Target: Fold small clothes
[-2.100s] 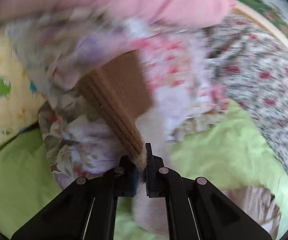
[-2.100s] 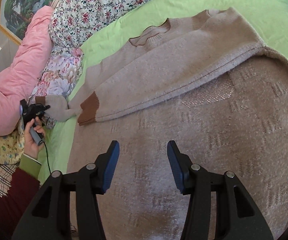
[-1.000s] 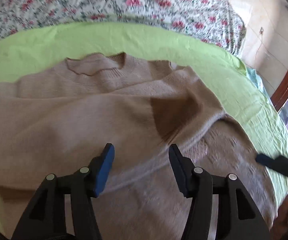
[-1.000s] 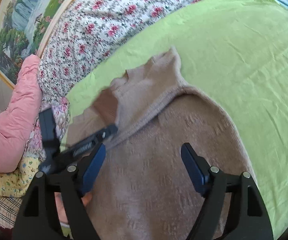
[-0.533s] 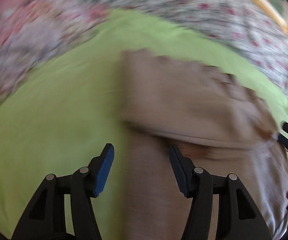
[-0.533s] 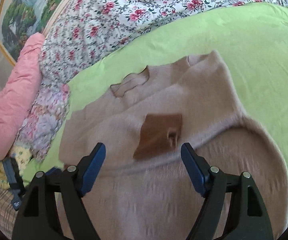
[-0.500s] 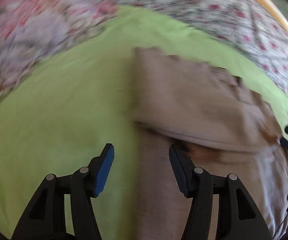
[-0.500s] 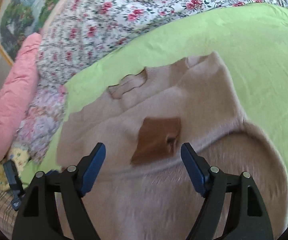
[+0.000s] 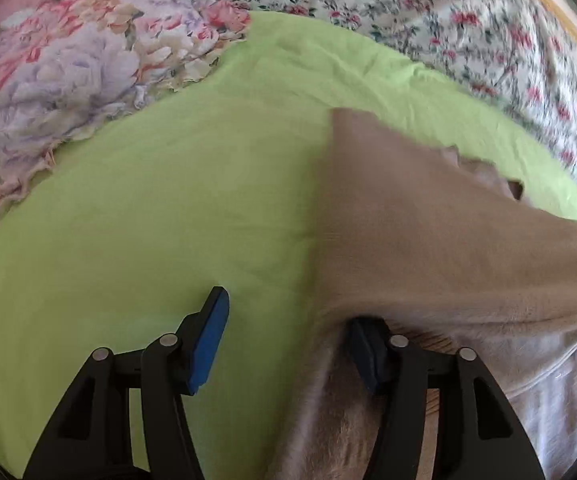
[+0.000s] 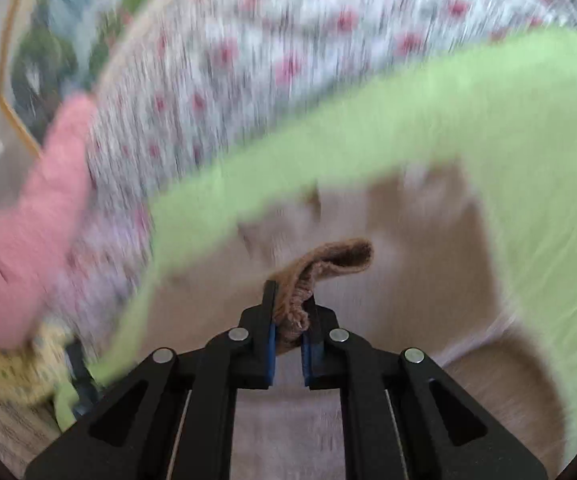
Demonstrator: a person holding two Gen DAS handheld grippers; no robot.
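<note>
A beige knit sweater lies on a lime green bedsheet. In the left wrist view my left gripper is open at the sweater's left edge; its right finger sits under a folded layer, its left finger over bare sheet. In the right wrist view my right gripper is shut on the sweater's dark brown ribbed cuff, lifted above the blurred sweater body.
Floral quilts and a rose-print cover lie along the far side of the bed. A pink pillow and a framed painting are at the left in the blurred right wrist view.
My right gripper closed on the brown cuff and lifted it. My left gripper moved to the sweater's left edge, and its right finger slid under the fold.
</note>
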